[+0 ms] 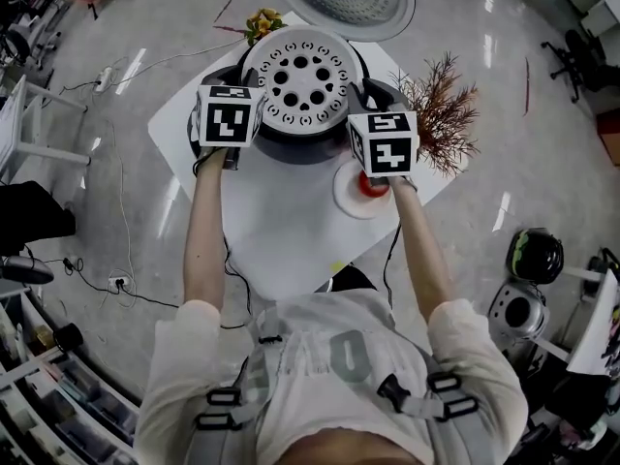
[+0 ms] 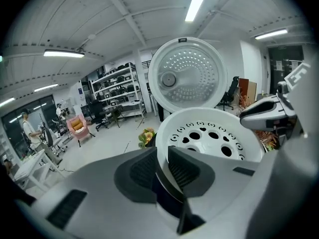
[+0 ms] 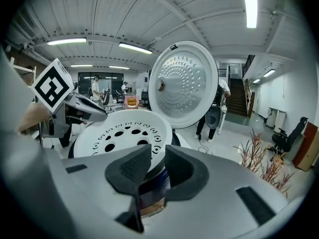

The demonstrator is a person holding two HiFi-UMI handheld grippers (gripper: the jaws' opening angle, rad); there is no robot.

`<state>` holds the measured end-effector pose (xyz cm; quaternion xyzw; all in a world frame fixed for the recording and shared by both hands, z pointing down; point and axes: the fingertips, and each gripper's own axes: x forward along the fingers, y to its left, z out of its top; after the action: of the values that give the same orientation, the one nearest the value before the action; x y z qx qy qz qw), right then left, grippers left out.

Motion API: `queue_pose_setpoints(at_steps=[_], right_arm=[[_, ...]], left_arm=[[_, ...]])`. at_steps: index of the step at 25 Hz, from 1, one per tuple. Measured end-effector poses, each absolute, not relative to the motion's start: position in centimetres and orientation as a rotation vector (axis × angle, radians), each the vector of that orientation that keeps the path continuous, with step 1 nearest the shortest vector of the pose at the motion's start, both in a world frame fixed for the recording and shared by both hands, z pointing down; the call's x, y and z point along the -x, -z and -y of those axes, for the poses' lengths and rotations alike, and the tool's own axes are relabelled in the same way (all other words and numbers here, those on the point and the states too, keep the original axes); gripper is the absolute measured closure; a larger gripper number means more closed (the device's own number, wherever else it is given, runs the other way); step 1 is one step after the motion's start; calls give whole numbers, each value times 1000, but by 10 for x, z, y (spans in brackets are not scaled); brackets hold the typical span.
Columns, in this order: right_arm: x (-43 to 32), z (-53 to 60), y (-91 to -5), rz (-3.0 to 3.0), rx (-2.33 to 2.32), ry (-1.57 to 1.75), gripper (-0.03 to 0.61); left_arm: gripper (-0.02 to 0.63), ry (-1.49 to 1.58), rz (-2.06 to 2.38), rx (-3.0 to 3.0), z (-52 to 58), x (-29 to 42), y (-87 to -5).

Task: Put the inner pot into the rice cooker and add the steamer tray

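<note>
Head view: tray (image 1: 305, 80) at cooker (image 1: 295, 150) mouth, left gripper (image 2: 162, 163) and right gripper (image 3: 157, 166) each clamped on its rim. Risk: uneven lowering tilts it; rim jams or slips free.

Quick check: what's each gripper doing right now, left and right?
Left gripper: closed on the steamer tray, gripping its rim.
Right gripper: closed on the steamer tray's opposite rim.

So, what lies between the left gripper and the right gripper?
The white steamer tray: the left gripper and right gripper each clamp its rim. The head view shows it.
</note>
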<state>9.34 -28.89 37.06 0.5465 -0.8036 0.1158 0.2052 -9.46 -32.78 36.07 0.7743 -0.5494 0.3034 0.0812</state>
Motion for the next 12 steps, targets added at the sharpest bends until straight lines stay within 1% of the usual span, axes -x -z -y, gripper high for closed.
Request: queue_pose_setpoints(at_steps=[2,4,12], right_arm=[[-93,290,-376,2233,-1516,-332,490],[-94,291,-381,2218,-1521,-343,561],[-96,294,-386,2214,-1534,-355,565]], left_arm=[[535,-923,1629,-2305,328,95,-368],[546,-933,1618,-2300,328,95,-376],[554,-880,1632,-2303,333,93,-380]])
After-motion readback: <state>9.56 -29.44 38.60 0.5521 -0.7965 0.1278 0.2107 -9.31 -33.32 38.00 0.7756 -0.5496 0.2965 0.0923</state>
